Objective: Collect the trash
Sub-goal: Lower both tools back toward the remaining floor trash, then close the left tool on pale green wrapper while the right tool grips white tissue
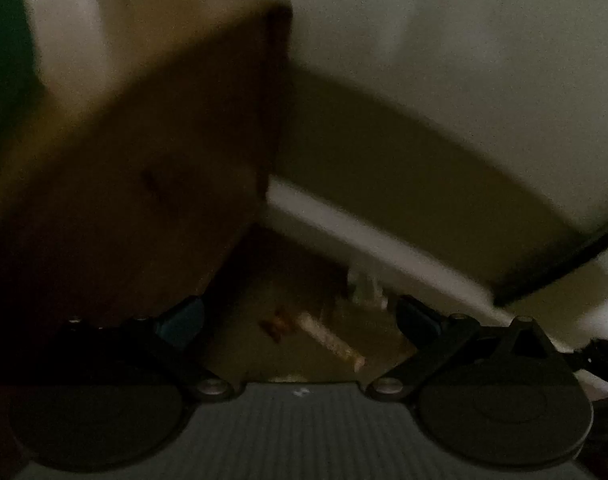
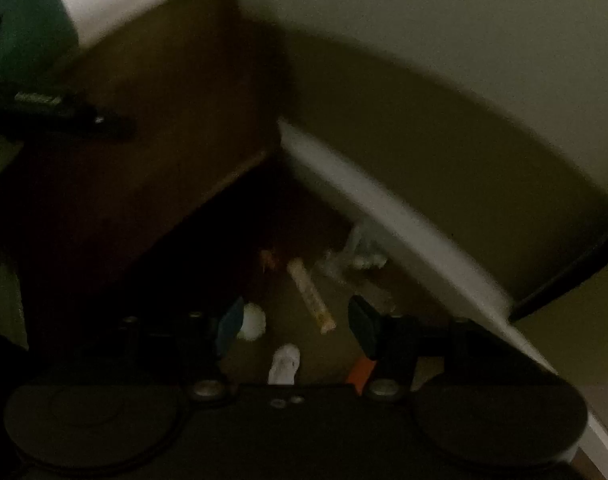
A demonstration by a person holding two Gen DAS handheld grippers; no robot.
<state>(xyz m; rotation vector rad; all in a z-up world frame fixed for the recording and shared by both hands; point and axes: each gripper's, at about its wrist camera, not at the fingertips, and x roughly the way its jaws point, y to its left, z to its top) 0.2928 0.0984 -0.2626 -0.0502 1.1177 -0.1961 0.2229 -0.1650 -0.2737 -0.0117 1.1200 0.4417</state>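
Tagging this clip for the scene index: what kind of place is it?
Probably a dim corner of a room in a home, at floor level. A wooden cabinet stands by a pale wall with a white baseboard, and litter lies on the floor, such as a paper tube and a crumpled white wad.

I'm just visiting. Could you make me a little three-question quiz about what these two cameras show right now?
1. True or false: the right claw grips the long pale wrapper.
2. The wrapper lies on the floor between a white baseboard and what?
3. The crumpled clear plastic lies: A) beside the baseboard, B) on the cabinet.

Key: 1. False, both claws are open and empty. 2. A wooden cabinet. 3. A.
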